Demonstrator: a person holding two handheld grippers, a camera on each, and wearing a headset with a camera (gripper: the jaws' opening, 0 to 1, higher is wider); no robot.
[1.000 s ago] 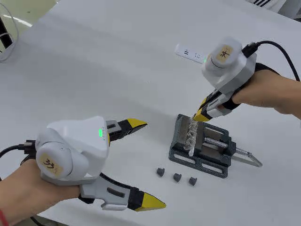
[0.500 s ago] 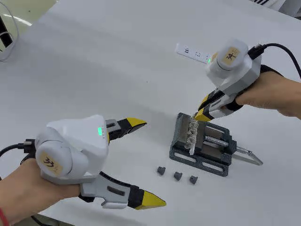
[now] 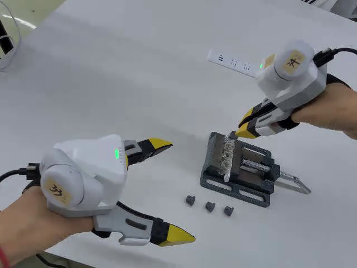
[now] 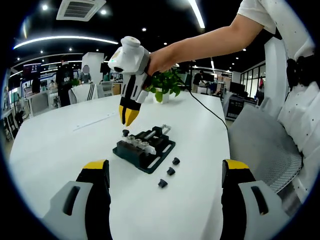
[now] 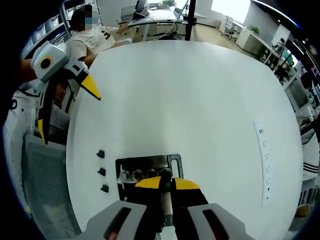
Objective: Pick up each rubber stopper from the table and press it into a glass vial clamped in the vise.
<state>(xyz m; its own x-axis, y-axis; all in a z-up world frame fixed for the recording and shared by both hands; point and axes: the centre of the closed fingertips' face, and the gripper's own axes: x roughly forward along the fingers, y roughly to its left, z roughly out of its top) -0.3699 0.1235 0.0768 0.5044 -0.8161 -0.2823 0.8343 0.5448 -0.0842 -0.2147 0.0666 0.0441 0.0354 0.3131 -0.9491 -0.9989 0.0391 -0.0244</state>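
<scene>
Three loose stoppers (image 3: 210, 206) lie in a short row on the white counter (image 3: 111, 84), just beside the near edge of the vise (image 3: 248, 178) and not touching it or each other. A fourth stopper (image 5: 165, 173) sits in the mouth of the end vial in the row of glass vials (image 3: 226, 158), which stand upright and side by side between the vise jaws. In the right gripper view the other vial mouths look open and clear. The right tool (image 3: 241, 129) points steeply down at that end of the row. Its yellow tips are drawn almost together and grasp nothing, and in the left gripper view they hang just above the seated stopper, with a small gap between. The left tool (image 3: 168, 191) is held low over the counter on the near side, well apart from the vise. Its jaws are spread wide and empty, and they frame the vise and the loose stoppers in its own view. Beyond the vise a white power strip (image 3: 234, 63) lies flat on the counter, near the right tool's body.
</scene>
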